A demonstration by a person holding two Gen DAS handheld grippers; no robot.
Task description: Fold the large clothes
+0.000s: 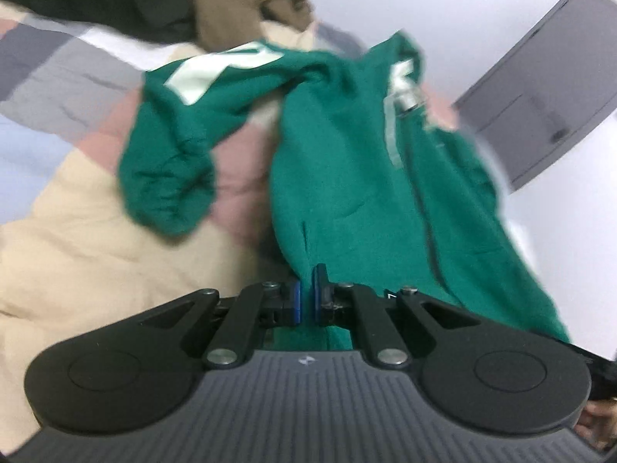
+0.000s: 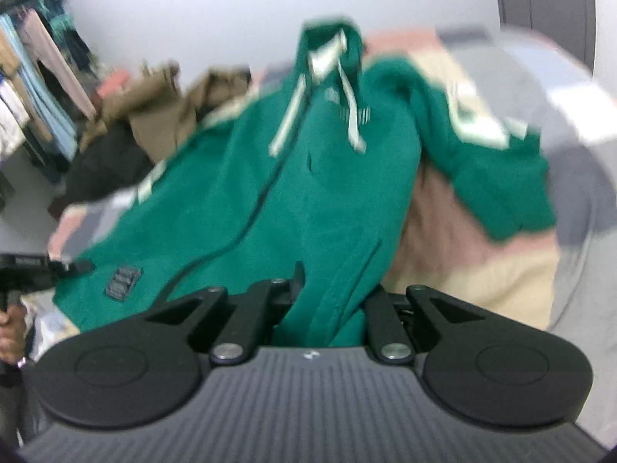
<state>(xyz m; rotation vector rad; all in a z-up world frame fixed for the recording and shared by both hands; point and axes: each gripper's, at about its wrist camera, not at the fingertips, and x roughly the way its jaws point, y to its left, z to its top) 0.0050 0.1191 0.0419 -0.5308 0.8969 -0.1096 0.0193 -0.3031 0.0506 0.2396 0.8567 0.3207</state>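
Green hoodie (image 1: 347,177) is hanging from both my tools, filling the centre of each wrist view; my left gripper (image 1: 307,303) is pinching its hem, blue pads (image 1: 318,301) nearly meeting on a thin fold of cloth at lower centre; my right gripper (image 2: 327,297) is clamping a thicker bunch of the same hem, fabric spilling down between the black fingers (image 2: 299,281), so the pads themselves are hidden; one sleeve (image 1: 166,177) is drooping at left of the left view, its pale stripe showing at upper centre; white drawstrings (image 2: 353,115) are dangling from the hood at upper centre of the right view; patchwork bedcover (image 1: 77,212) in cream, pink and grey is lying under the garment; brown clothing (image 2: 154,115) is heaped beyond it at upper left; grey cabinet (image 1: 540,96) is sitting at right edge; both views are blurring.
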